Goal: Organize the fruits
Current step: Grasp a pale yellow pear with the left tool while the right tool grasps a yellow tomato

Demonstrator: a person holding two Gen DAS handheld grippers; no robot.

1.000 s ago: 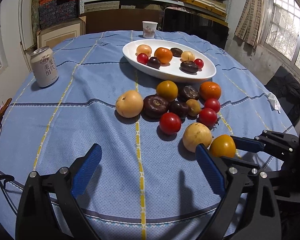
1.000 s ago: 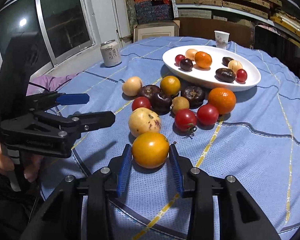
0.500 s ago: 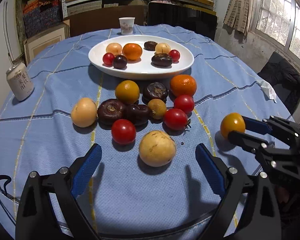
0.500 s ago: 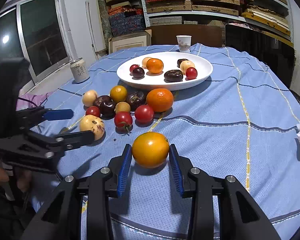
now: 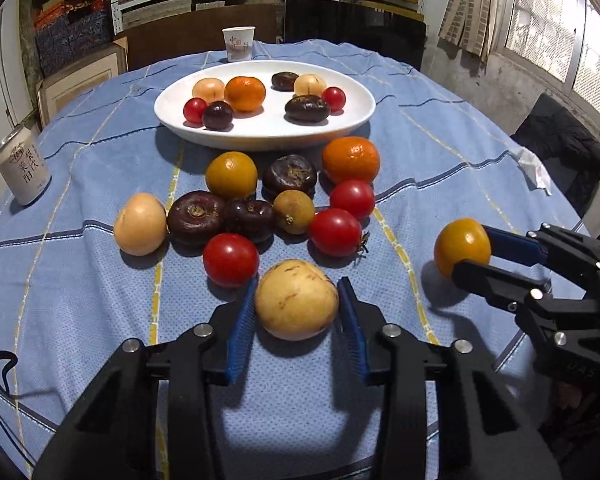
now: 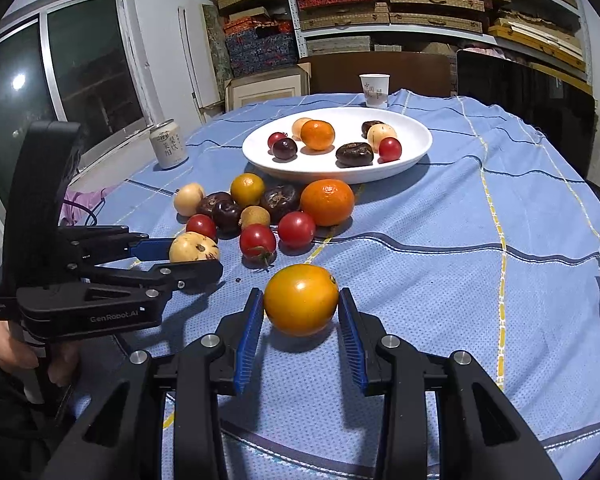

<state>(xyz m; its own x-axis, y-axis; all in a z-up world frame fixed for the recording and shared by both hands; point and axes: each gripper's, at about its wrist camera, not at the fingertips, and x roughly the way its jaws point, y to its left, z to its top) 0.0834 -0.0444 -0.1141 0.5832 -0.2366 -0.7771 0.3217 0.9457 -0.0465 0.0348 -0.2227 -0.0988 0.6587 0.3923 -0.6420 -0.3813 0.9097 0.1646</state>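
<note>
L gripper [image 5: 296, 312] closing w/ pale fruit [image 5: 296, 299] between jaws, R gripper [image 6: 300, 320] clamped on yellow tomato [image 6: 301, 299], both prob bound for plate [image 5: 340, 128].

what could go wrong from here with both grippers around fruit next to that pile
1. The left gripper is closing on the pale yellow fruit; its left finger nearly touches a red tomato, which could get nudged and roll.
2. The round yellow-orange fruit sits between the right gripper fingers and may slip on the way to the white plate.
</note>
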